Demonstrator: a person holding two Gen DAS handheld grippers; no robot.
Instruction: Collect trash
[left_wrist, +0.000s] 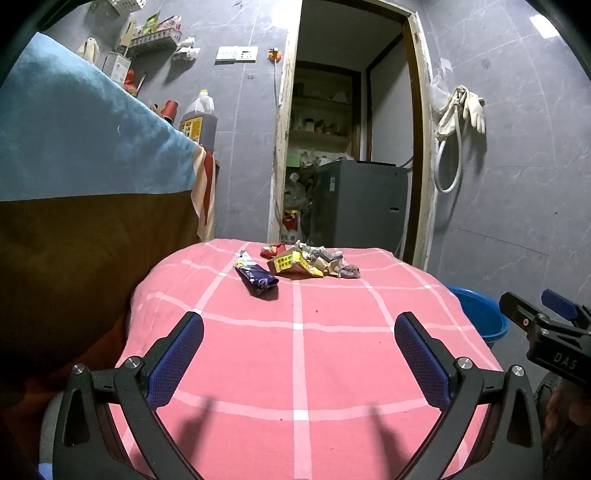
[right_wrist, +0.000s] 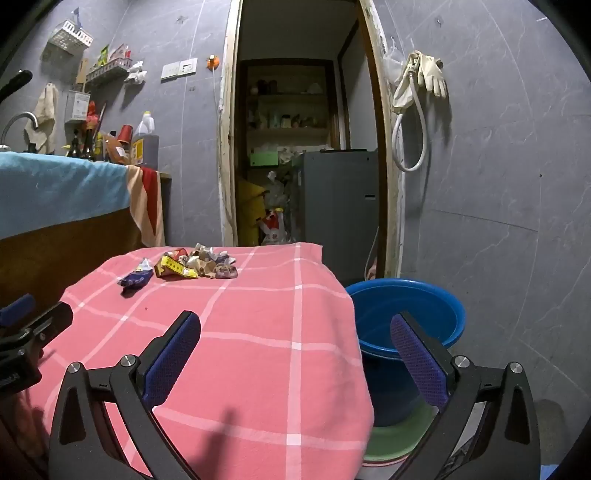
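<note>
Two hand-held grippers hover over the near end of a table draped in a pink checked cloth (left_wrist: 295, 369), each with its jaws spread wide and nothing between the blue pads. The left gripper (left_wrist: 299, 347) sits squarely above the cloth; the right gripper (right_wrist: 295, 347) straddles the table's right edge, one finger over the fabric and the other over a blue basin (right_wrist: 406, 295) that stands on the floor just beside the table. The trash lies well ahead of both, bunched near the far edge of the cloth: a dark blue wrapper (left_wrist: 256, 277) lying slightly apart on the left, a yellow packet (left_wrist: 293, 265) next to it, and a clump of crumpled wrappers (left_wrist: 325, 258) touching the packet on its right. Beyond the table an open doorway (left_wrist: 351, 129) shows shelves and a grey appliance (left_wrist: 360, 206). Pale rubber gloves (left_wrist: 469, 107) hang on the grey tiled wall to the right.
</note>
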